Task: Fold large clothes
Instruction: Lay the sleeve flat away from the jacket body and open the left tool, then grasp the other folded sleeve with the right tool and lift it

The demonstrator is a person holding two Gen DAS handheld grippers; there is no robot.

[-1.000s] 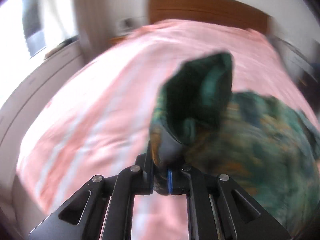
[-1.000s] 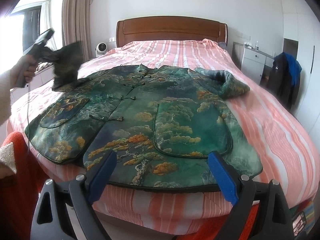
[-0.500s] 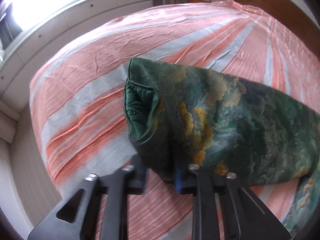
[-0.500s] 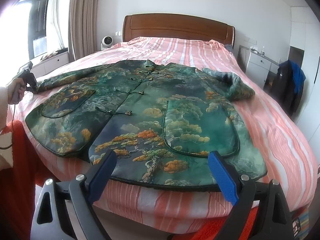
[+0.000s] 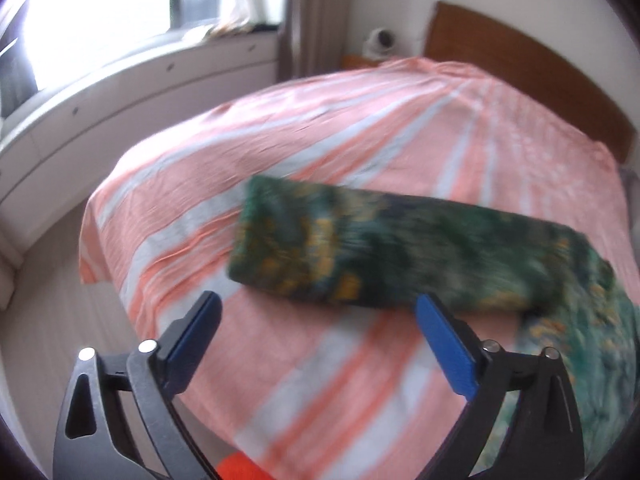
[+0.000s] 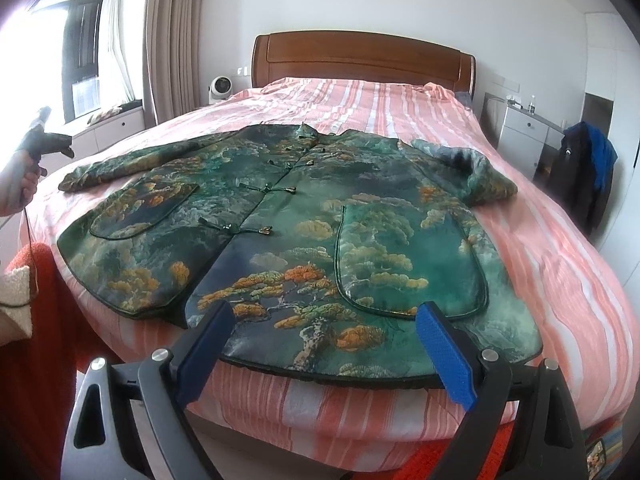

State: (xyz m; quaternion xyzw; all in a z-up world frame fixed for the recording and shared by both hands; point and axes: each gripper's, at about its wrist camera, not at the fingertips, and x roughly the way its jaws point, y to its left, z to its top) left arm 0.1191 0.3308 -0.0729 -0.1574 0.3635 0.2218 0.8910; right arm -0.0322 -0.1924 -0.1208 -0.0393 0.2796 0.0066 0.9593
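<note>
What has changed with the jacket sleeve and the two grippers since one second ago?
The left gripper carried the sleeve outward, laid it straight on the bed, then let go; its jaws are now open and drawn back. The right gripper stayed open at the hem, and the jacket body did not move.

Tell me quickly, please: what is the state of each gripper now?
Left gripper: open, holding nothing; the jacket sleeve lies flat on the bed ahead of it.
Right gripper: open, holding nothing, near the jacket hem.
</note>
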